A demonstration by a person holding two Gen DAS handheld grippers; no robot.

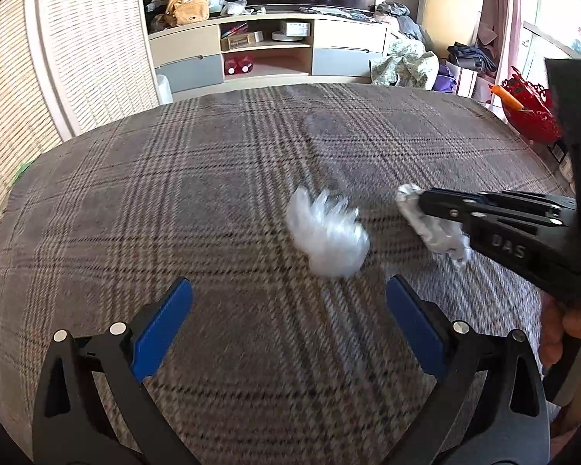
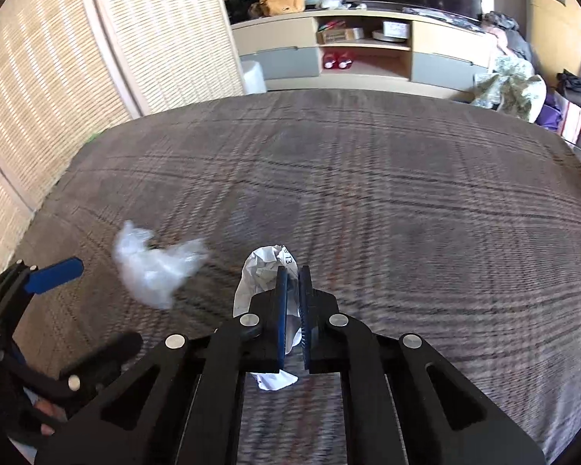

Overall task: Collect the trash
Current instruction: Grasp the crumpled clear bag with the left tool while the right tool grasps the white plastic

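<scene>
Right wrist: crumpled white paper [image 2: 265, 271], printed.

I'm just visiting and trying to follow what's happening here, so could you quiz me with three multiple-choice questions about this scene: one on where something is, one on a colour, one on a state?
1. Where is the crumpled clear plastic wrap?
A. On the plaid brown cloth
B. On the shelf
C. In the red basket

2. What colour are the left tool finger pads?
A. Red
B. Blue
C. White

3. What state is the right tool in?
A. Wide open
B. Shut on the crumpled white paper
C. Shut, holding nothing

Answers: 1 A, it lies on the cloth ahead of the open left tool. 2 B, both pads show blue. 3 B, paper sticks out between its closed fingers.
</scene>
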